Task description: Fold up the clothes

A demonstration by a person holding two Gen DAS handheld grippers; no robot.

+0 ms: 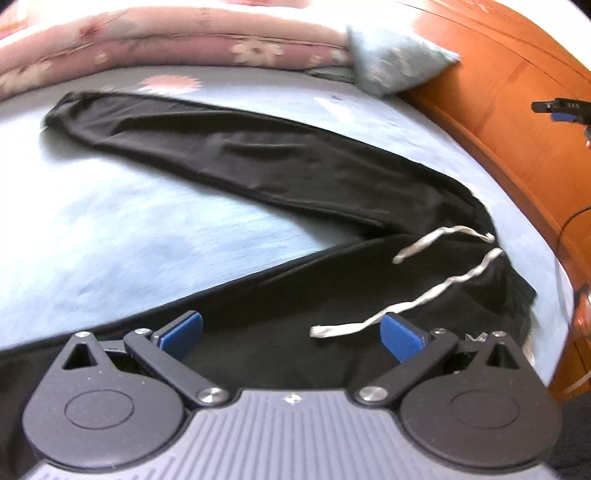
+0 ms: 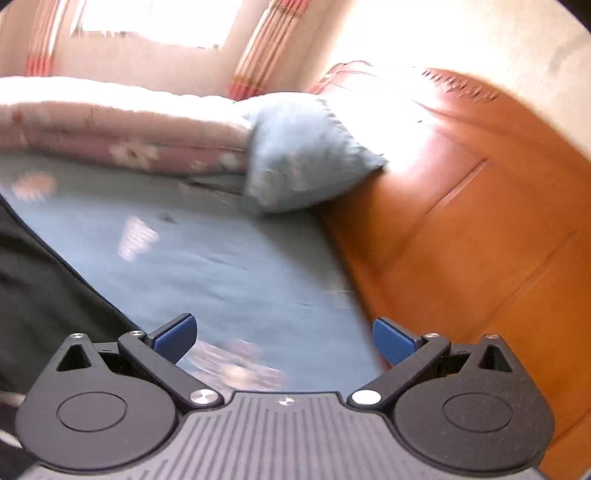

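Observation:
Black drawstring trousers (image 1: 280, 166) lie spread on the light blue bedsheet (image 1: 110, 221), one leg running to the far left, the waist at the right with two white cords (image 1: 424, 291). My left gripper (image 1: 291, 336) hangs open just above the near leg, its blue pads (image 1: 181, 334) wide apart and holding nothing. In the right wrist view my right gripper (image 2: 284, 338) is open over bare sheet (image 2: 229, 266), with the trousers (image 2: 44, 288) off to its left. The other gripper (image 1: 561, 109) shows small at the far right of the left wrist view.
A pink flowered quilt (image 1: 166, 48) lies folded along the far side of the bed, with a pale blue pillow (image 1: 395, 62) at its right end. An orange wooden headboard (image 2: 480, 240) bounds the bed on the right. A curtained window (image 2: 155, 22) is behind.

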